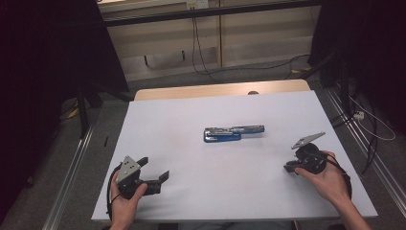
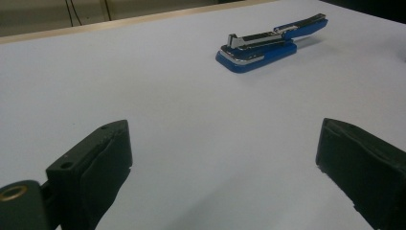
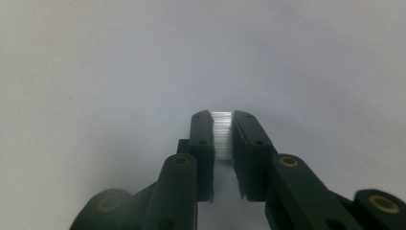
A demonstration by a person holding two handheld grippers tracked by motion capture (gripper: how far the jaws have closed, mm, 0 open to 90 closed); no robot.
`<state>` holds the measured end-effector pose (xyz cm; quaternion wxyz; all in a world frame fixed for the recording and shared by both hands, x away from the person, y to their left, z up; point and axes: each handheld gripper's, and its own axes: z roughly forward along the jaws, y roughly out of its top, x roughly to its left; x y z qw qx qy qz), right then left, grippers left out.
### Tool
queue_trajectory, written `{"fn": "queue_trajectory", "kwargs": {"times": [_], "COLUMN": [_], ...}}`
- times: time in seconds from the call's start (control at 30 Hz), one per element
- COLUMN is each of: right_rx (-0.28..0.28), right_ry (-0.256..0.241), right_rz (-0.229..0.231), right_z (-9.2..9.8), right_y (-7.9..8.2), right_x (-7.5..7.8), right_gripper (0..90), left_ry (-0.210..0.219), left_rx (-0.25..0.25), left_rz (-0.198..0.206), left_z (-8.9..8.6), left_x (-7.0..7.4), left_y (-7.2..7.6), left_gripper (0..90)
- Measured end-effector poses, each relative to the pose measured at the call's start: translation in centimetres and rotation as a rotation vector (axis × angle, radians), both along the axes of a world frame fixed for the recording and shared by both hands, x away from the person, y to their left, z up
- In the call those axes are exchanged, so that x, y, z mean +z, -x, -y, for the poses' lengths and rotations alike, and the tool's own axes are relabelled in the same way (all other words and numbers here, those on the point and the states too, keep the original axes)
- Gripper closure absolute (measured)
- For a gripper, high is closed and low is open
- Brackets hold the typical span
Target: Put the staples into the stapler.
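Left hand-held gripper (image 1: 155, 168): jaws spread wide, holding nothing, low over the near-left of the white worktop (image 1: 191, 191). Right hand-held gripper (image 3: 222, 125): jaws pressed onto a strip of silvery staples (image 3: 222, 136), near the worktop's right edge. Blue stapler (image 1: 232, 133): lay swung open and flat at the worktop's centre, between both grippers and well apart from each.

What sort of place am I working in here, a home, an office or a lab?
Most likely a lab or test cell. A white-topped table stands on a grey floor with metal rails alongside, dark curtains at both sides and loose cables along the far wall. A blue stapler lies open mid-table.
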<state>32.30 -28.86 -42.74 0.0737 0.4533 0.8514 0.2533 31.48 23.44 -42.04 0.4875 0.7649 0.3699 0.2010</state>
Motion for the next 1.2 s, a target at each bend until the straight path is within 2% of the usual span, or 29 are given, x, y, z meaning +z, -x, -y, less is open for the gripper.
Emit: {"fn": "queue_trajectory", "kwargs": {"times": [0.07,0.1,0.23,0.47,0.6,0.63,0.93,1.2], "right_rx": [-0.004,-0.007,-0.003,0.031,0.027,0.029,0.052,0.061], "right_ry": [-0.006,-0.016,-0.024,-0.061,-0.066,-0.085,-0.142,-0.184], "right_rz": [0.011,0.027,0.045,0.102,0.114,0.121,0.161,0.19], "right_z": [-0.1,-0.2,-0.2,-0.6,-0.8,-0.8,-1.5,-2.0], "right_y": [0.0,-0.1,-0.1,0.0,0.0,-0.1,-0.5,-1.1], "right_x": [0.1,0.1,0.2,0.9,0.9,0.9,1.0,1.3], "right_gripper": [79.2,79.2,79.2,79.2,79.2,79.2,79.2,79.2], "left_ry": [-0.011,0.011,0.004,0.001,0.023,0.026,-0.002,0.007], "left_rx": [0.001,0.0,-0.001,-0.005,-0.007,-0.009,-0.009,-0.011], "left_rz": [0.007,-0.002,-0.002,0.004,-0.018,-0.021,0.004,0.005], "left_z": [0.0,0.0,0.0,0.1,0.1,0.1,0.2,0.3], "left_x": [0.0,0.0,0.0,0.1,0.2,0.2,0.1,0.2], "left_y": [0.0,0.0,0.0,0.0,0.1,0.1,0.0,0.0], "left_gripper": [5.3,5.3,5.3,5.3,5.4,5.4,5.4,5.3]}}
